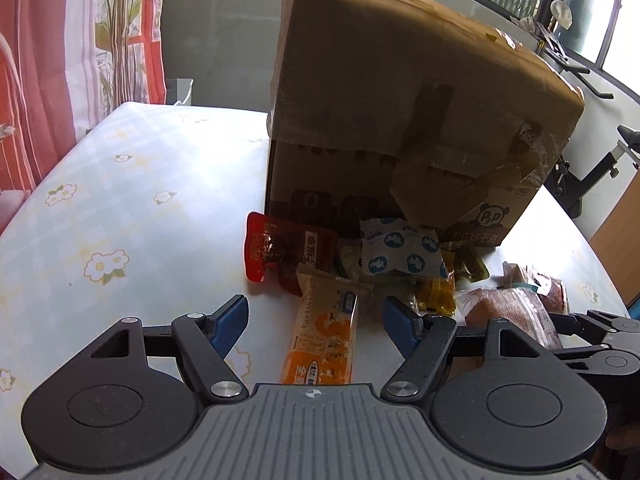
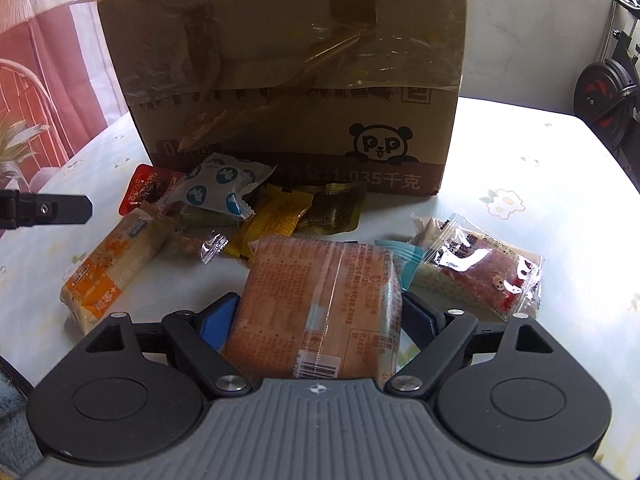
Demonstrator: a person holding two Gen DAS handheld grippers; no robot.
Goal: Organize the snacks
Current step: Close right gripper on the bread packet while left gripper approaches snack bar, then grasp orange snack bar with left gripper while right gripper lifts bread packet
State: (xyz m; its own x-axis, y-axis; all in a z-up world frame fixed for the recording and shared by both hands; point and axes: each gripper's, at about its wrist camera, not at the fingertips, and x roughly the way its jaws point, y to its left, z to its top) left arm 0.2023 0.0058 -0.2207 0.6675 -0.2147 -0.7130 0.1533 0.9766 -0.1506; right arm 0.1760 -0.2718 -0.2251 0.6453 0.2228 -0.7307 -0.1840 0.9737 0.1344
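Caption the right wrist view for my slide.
Right gripper straddles a clear-wrapped bread pack before a panda-logo cardboard box.
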